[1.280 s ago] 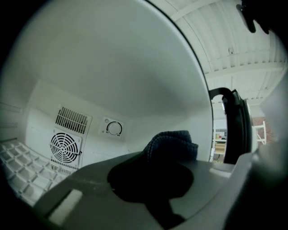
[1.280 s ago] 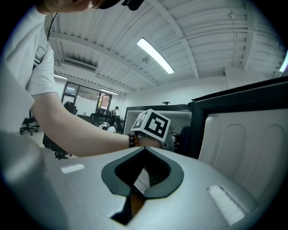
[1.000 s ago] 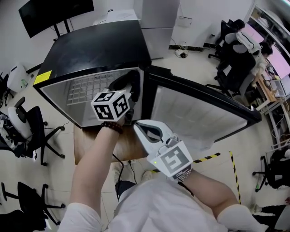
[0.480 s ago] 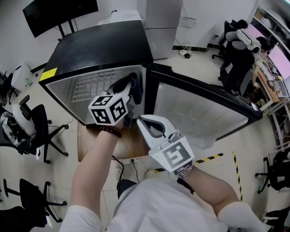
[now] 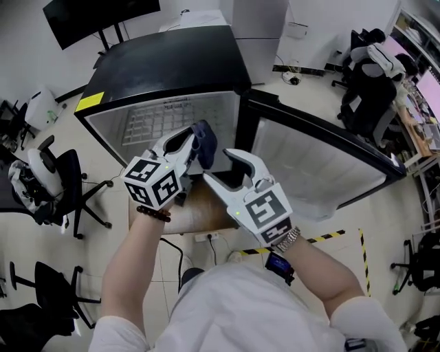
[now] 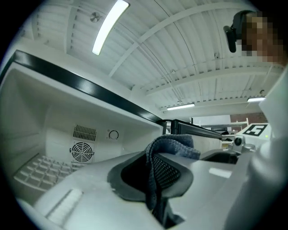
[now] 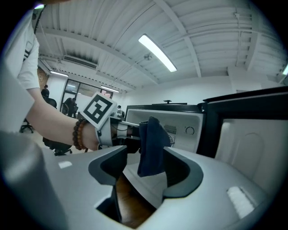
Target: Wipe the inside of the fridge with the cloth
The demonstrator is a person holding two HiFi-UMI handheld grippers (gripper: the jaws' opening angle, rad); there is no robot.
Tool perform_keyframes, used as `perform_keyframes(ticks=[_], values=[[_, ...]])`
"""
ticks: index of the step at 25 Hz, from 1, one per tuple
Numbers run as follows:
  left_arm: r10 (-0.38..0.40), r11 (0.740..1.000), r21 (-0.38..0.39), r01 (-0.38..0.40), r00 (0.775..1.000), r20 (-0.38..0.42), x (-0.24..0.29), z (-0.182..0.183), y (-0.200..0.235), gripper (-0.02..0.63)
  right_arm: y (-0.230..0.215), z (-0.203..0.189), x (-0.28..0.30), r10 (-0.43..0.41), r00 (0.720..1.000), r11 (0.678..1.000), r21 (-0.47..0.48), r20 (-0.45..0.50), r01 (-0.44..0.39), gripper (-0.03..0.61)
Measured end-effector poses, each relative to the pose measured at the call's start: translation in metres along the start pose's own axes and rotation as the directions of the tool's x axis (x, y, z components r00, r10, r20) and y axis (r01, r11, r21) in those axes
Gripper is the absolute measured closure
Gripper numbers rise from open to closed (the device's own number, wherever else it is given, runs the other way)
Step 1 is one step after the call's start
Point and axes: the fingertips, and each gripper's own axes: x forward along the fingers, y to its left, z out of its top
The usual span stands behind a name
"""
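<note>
The black fridge [image 5: 172,62] stands open, its white inside [image 5: 165,120] facing me and its door [image 5: 309,165] swung out to the right. My left gripper [image 5: 192,146] is at the fridge opening, shut on a dark blue cloth [image 5: 206,148]. In the left gripper view the cloth [image 6: 173,146] is clamped between the jaws of the gripper [image 6: 155,173] and drapes over them, with the fridge's back wall and fan vent [image 6: 83,150] behind. My right gripper [image 5: 223,168] is beside it; its jaws have just been opening and now stand open. The cloth [image 7: 150,146] hangs just ahead of the gripper [image 7: 144,173], untouched by its pads.
The fridge sits on a low wooden board [image 5: 185,213]. Office chairs [image 5: 62,179] stand to the left and more chairs [image 5: 371,75] to the right. A monitor [image 5: 96,17] is at the back left. Yellow-black tape [image 5: 323,237] marks the floor by the door.
The left gripper has drawn back out of the fridge towards me with the cloth. The right gripper's jaws, shut before, now stand open.
</note>
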Motion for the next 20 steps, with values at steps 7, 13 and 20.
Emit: perform_keyframes(ticks=[7,13,20], values=[[0.015,0.999,0.047,-0.012,0.998,-0.054,-0.05,-0.003,0.008,0.581,0.044,0.006,0.045,0.047,0.998,0.997,-0.06,-0.046,-0.05,0.306],[-0.003,0.996,0.086,0.011,0.996,-0.094,-0.083,-0.007,0.021,0.581,0.074,0.009,0.075,0.065,0.995,0.994,-0.087,-0.072,-0.071,0.305],[-0.01,0.995,0.097,0.023,0.992,-0.125,-0.104,-0.016,0.031,0.581,0.088,0.002,0.097,0.042,0.993,0.996,-0.08,-0.108,-0.051,0.308]])
